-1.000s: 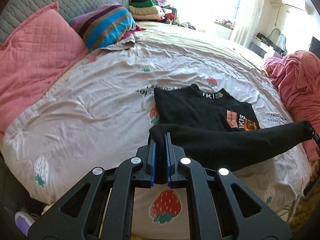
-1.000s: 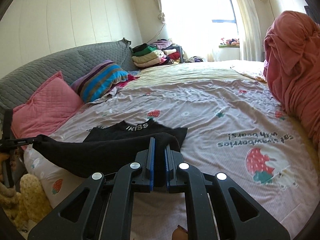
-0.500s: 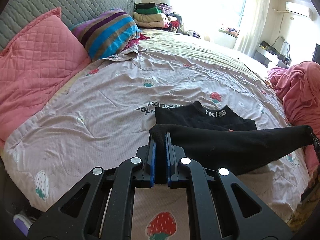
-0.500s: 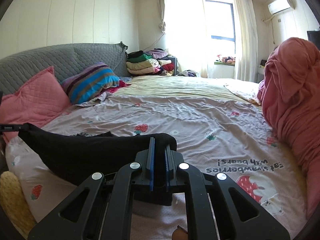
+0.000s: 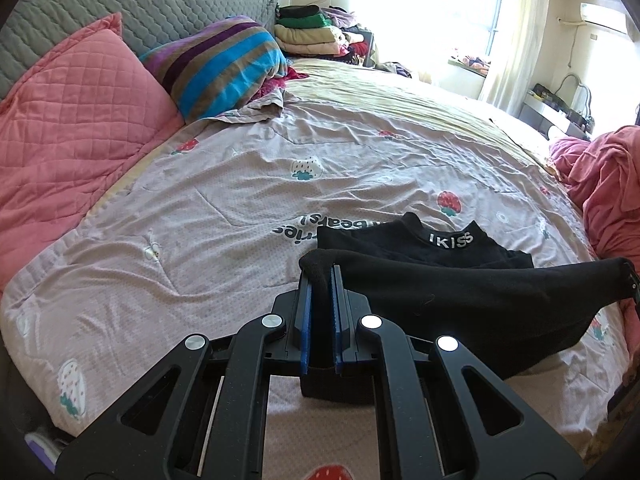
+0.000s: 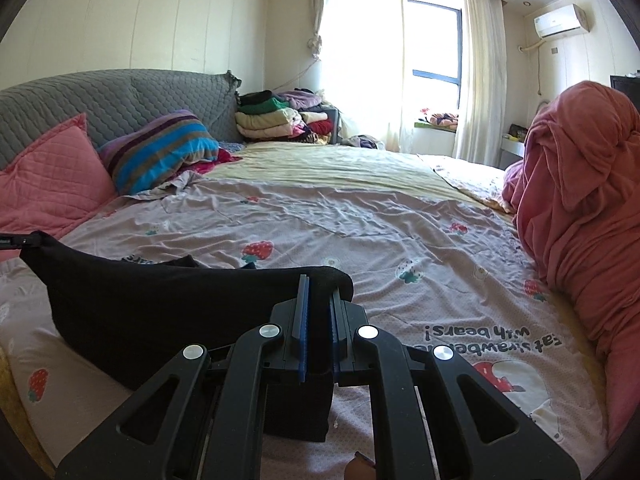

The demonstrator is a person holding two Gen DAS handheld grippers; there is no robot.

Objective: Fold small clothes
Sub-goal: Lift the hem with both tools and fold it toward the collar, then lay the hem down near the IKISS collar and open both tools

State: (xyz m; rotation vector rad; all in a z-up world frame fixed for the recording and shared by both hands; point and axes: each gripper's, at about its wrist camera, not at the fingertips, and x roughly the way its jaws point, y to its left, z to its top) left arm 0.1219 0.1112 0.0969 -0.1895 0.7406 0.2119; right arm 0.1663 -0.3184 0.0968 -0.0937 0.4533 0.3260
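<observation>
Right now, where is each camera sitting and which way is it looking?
Left wrist: rides the left gripper, looking down across the bed; the right gripper shows at the far right edge.
Right wrist: rides the right gripper, facing the window; a fingertip shows.
Both see the black garment stretched between shut grippers.

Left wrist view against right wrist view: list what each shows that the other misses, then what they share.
Only the left wrist view shows the collar band printed IKISS on the black garment's flat part, and the left gripper shut on one raised corner. Only the right wrist view shows the right gripper shut on the other corner, the dark window pane, and a fingertip at the bottom edge. Both show the garment stretched between the grippers, the strawberry sheet, pink pillow, striped pillow and clothes pile.
</observation>
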